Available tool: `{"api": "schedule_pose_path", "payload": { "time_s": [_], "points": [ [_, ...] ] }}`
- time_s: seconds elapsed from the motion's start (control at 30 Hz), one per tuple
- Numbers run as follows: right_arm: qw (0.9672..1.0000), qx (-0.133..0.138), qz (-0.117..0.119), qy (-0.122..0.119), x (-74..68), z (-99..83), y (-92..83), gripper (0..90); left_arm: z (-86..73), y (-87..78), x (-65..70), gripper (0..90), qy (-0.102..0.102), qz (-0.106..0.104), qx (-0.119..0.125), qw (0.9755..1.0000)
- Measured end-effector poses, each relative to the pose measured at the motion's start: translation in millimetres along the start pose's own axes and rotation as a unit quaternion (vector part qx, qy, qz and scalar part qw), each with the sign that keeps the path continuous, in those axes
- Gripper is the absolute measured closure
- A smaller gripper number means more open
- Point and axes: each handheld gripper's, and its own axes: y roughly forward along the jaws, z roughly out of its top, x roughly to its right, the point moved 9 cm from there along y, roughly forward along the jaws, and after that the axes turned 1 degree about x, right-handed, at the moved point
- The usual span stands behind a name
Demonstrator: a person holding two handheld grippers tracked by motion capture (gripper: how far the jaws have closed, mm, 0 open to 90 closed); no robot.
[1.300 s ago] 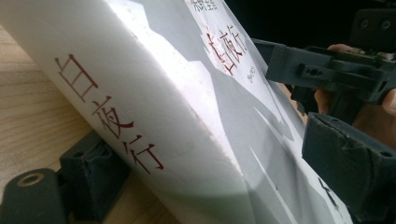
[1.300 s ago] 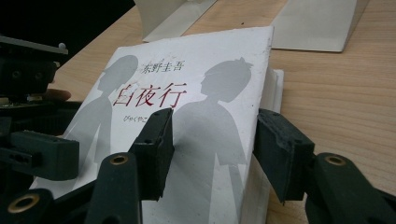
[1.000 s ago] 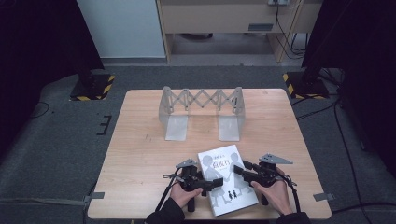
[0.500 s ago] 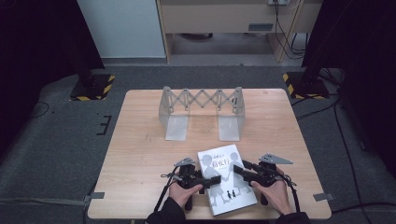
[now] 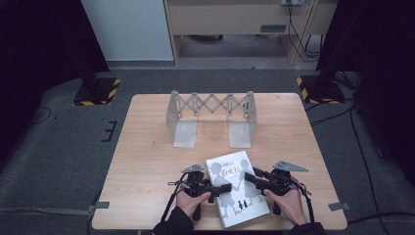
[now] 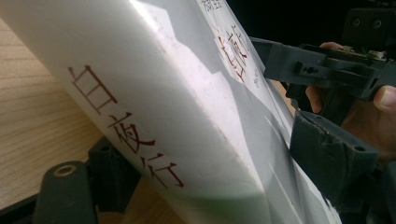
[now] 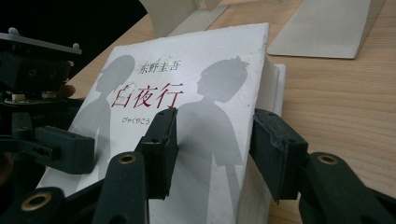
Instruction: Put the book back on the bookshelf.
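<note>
A white book [image 5: 237,188] lies at the near edge of the counter [image 5: 147,161], in front of the folding book rack [image 5: 212,117]. My left gripper [image 5: 222,187] straddles the book's spine side; its jaws have just been closing, and I cannot tell whether they press it yet. My right gripper [image 5: 250,177] straddles the opposite edge, jaws half open, one over the cover and one beside the page edge.
</note>
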Motion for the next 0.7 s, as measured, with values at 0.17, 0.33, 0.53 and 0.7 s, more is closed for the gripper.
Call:
{"api": "schedule_pose_path", "payload": {
  "time_s": [0.17, 0.33, 0.53, 0.7],
  "points": [
    [1.0, 0.008, 0.004, -0.001, -1.7, 2.5, -1.5, 51.8, 8.3, -7.1, 3.0, 25.2, -0.007, -0.012, 0.019, 0.9997],
    [0.9994, 0.029, 0.018, 0.004, -3.6, 8.9, -4.7, 51.8, 16.9, -12.3, 9.1, 30.3, 0.014, -0.013, 0.025, 0.9995],
    [0.9994, 0.03, 0.016, 0.002, -3.1, 9.1, -3.5, 51.9, 16.6, -10.9, 6.5, 29.9, 0.009, -0.015, 0.02, 0.9997],
    [0.9994, 0.028, 0.019, 0.006, -2.9, 9.1, -3.4, 51.9, 15.6, -6.8, 8.8, 29.5, 0.018, -0.031, 0.013, 0.9993]
  ]
}}
